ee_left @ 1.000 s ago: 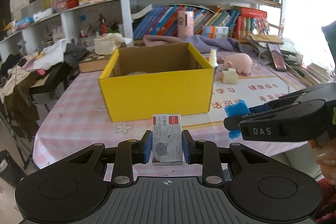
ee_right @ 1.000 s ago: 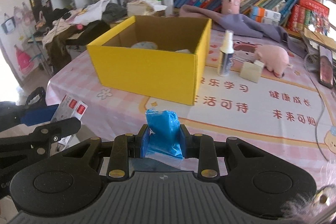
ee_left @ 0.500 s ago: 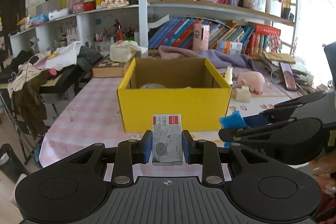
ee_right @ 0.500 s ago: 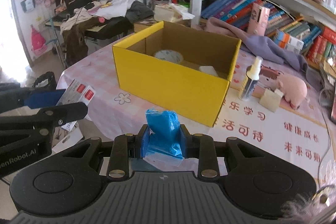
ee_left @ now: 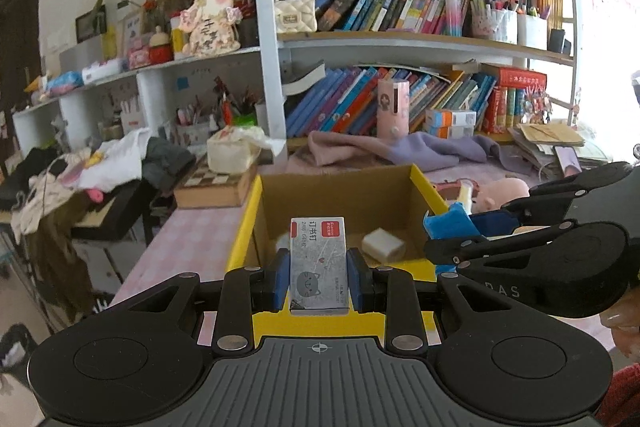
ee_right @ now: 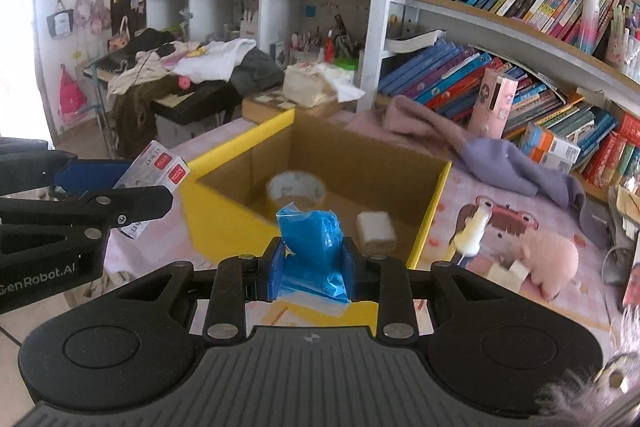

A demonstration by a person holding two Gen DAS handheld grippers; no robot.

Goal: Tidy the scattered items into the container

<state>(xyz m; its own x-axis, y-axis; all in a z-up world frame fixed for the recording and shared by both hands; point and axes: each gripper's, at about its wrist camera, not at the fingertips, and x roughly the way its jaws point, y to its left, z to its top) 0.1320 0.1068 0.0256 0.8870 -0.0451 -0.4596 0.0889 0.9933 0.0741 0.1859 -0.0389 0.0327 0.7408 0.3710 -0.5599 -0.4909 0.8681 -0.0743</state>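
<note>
- Now, nearest the left lens, the left gripper (ee_left: 319, 277) has its jaws clenched on a staple box (ee_left: 319, 265), held upright by its 2 long sides between the blue pads (ee_left: 281, 281).
- In the right view, the right gripper (ee_right: 311, 269) is clamped on a crumpled blue bag (ee_right: 312, 251), which bulges above the pads.
- Both loads sit about over the near wall of the yellow box (ee_right: 224, 223), so carry each a little further toward 12 o'clock before letting go; a release here could, I judge, drop things on the rim or outside it.
- The 2 grippers are close together: the right one shows at 3 o'clock in the left view, the left one at 9 o'clock in the right view. Empty 1 at a time, or keep them apart, so they do not knock.
- Inside lie a tape roll (ee_right: 295, 189) at the far left and a white block (ee_right: 375, 229) nearer the right wall; aim for the bare floor at 12 o'clock.
- Beyond, at 2 o'clock on the table (ee_right: 448, 211), a spray bottle (ee_right: 474, 231) and a pink pig (ee_right: 550, 259) wait outside.
</note>
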